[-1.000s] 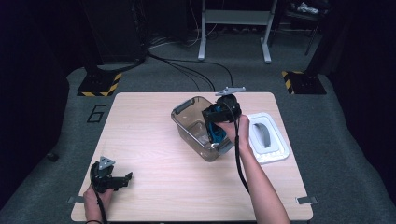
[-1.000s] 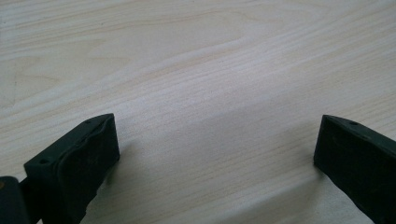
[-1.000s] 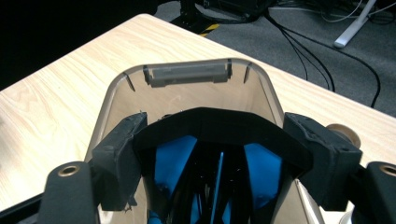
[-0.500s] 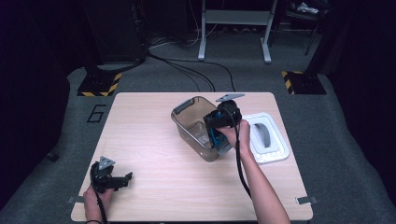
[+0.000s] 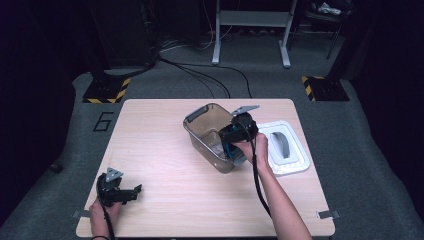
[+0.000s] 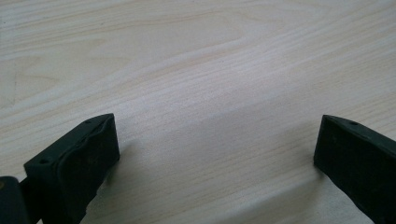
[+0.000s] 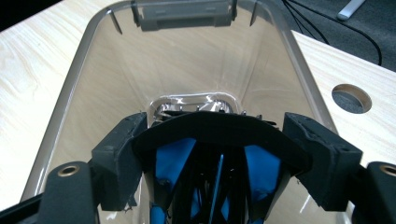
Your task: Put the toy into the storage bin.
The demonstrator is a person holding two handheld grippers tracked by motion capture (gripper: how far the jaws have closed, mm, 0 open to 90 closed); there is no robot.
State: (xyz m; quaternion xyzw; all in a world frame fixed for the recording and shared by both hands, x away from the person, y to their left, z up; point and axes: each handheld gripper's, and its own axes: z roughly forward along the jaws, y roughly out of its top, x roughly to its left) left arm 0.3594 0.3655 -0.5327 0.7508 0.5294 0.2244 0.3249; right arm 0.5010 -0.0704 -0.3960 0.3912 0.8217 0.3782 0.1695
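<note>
One black-and-blue folded item [image 7: 210, 154] clamped in right claw [image 7: 219, 149], above clear bin [image 7: 70, 112]

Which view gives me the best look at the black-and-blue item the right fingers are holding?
The right gripper view: the black-and-blue item sits close up between the right gripper fingers, inside the clear bin. The high view shows a small blue sliver. The left gripper view looks at table.

Clear plastic bin [image 5: 210, 134], smoke-tinted, rounded corners, grey latch at its far end; upright, open-topped, set askew near the table's middle, toward the far edge. Black-and-blue folded item [image 7: 210, 158], strap-like, curved black top edge, held partway down inside the bin's near end.
</note>
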